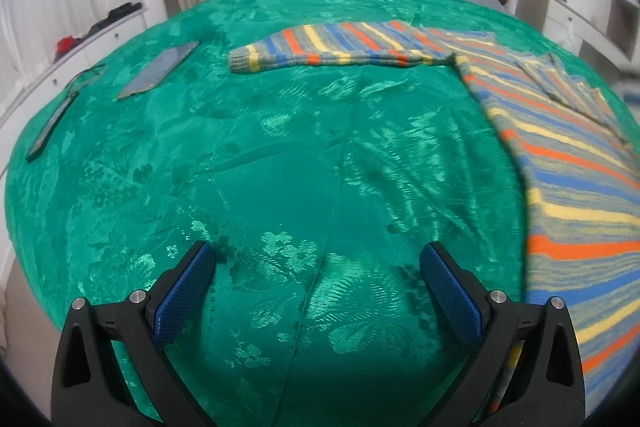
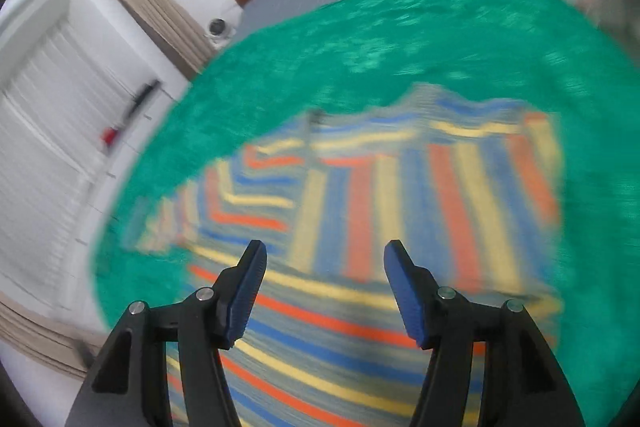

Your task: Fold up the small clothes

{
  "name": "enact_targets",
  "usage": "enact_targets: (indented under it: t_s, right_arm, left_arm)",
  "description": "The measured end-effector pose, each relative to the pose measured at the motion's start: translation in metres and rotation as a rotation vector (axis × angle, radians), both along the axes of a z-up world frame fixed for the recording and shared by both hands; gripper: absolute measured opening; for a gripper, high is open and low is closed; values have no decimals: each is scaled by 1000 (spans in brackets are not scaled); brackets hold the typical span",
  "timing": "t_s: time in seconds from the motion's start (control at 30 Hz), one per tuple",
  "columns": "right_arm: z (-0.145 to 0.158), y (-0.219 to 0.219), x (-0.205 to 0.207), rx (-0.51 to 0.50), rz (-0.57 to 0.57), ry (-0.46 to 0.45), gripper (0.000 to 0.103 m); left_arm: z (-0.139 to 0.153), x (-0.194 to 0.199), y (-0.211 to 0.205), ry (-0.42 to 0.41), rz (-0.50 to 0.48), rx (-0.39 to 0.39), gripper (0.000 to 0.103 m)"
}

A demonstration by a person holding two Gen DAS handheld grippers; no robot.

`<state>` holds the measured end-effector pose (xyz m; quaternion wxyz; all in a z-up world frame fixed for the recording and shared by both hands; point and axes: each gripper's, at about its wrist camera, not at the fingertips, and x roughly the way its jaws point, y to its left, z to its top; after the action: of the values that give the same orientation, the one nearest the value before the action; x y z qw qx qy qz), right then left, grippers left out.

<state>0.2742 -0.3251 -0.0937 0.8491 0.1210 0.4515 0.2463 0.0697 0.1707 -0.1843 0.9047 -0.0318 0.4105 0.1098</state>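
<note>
— Left wrist view first: what's there, from the left?

— Two flat dark devices (image 1: 160, 69) lie far left on the green blanket (image 1: 280, 167). The left gripper (image 1: 318, 267) hangs over bare blanket, jaws wide apart, holding nothing. One sleeve (image 1: 340, 51) of the striped sweater (image 1: 568, 163) stretches out flat toward the left; the body lies at the right.

— And the right wrist view?

— Blurred. The right gripper (image 2: 325, 267) is spread open and empty above the sweater (image 2: 380, 211), whose other sleeve seems laid across the body.

— Progress?

— Early, I'd judge: perhaps one sleeve folded in; the outstretched sleeve and the body folds remain.
</note>
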Motion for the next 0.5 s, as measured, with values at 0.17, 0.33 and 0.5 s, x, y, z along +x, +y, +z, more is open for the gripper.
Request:
enact_targets:
  t_s: [0.17, 0.33, 0.5]
  right_arm:
    - [-20, -84, -49, -162, -154, -89, 68]
    - [-45, -140, -59, -198, -339, -62, 71]
    - [-70, -161, -57, -189, -430, -47, 71]
  left_arm:
    - [27, 20, -14, -71, -148, 5, 103]
    - [18, 87, -13, -42, -173, 43, 103]
    - [-11, 135, 3, 43, -140, -10, 103]
